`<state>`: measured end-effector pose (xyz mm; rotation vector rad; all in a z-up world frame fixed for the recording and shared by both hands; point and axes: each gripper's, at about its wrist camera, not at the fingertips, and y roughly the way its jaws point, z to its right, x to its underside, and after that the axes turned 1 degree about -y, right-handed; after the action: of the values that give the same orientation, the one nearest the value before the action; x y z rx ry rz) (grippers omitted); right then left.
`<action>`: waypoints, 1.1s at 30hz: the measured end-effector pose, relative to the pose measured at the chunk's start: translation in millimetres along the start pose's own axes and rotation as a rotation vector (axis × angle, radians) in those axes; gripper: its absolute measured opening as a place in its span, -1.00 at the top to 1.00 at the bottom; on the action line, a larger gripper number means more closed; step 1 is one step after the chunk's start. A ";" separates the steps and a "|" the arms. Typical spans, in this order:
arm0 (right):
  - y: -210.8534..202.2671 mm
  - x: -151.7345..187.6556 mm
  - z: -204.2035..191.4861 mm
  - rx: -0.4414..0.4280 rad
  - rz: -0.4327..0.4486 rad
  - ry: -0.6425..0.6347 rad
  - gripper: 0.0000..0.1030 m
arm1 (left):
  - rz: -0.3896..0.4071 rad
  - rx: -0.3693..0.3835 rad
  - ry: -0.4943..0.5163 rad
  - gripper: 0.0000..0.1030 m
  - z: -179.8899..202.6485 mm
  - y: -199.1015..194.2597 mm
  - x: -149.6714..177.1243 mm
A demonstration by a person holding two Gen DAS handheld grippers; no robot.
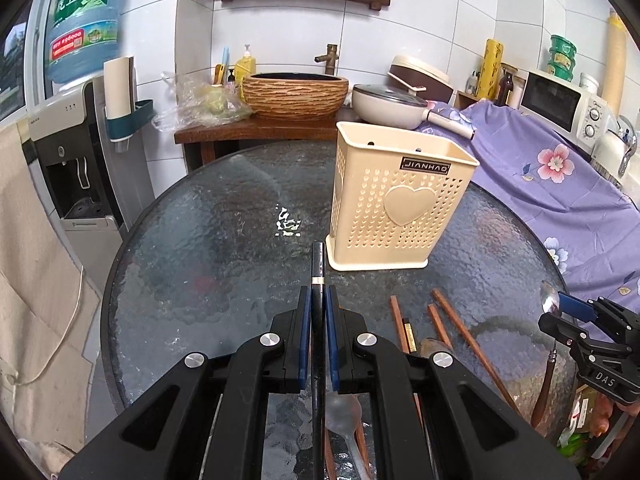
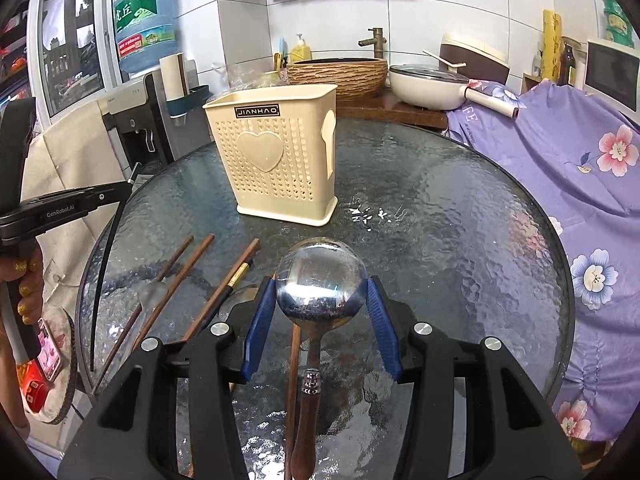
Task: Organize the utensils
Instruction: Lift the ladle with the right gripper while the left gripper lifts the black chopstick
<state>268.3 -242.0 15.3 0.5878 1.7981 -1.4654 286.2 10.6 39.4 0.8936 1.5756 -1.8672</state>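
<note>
My left gripper [image 1: 318,300] is shut on a black chopstick [image 1: 318,264] with a gold band, which points forward over the glass table [image 1: 200,260]. My right gripper [image 2: 322,292] is shut on the bowl of a metal spoon [image 2: 320,280], whose wooden handle [image 2: 306,420] hangs back under it. A cream perforated utensil holder [image 1: 396,204] [image 2: 276,160] stands upright on the table beyond both grippers. Several brown chopsticks [image 2: 176,276] [image 1: 452,320] and a pale spoon [image 2: 154,292] lie loose on the glass. The right wrist view shows the left gripper [image 2: 128,188] holding the black chopstick [image 2: 106,264].
A purple floral cloth [image 2: 560,168] covers furniture along the table's right side. Behind the table are a woven basin [image 1: 296,94], a lidded pan [image 1: 388,104], a microwave [image 1: 560,104] and a water dispenser [image 1: 76,152]. A person's hand [image 2: 24,284] grips the left tool's handle.
</note>
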 end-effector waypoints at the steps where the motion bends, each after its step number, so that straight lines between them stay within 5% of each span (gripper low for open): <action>1: -1.0 -0.3 0.3 0.000 0.002 -0.001 0.08 | 0.005 0.001 0.000 0.86 -0.3 -2.0 -0.2; 33: -41.6 -10.9 -11.1 -0.024 0.059 -0.056 0.08 | 0.152 0.014 0.027 0.86 11.4 -62.2 -14.2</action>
<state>241.7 -240.5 50.9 0.5777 1.7385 -1.4056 246.6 10.1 90.7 1.0197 1.4687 -1.7680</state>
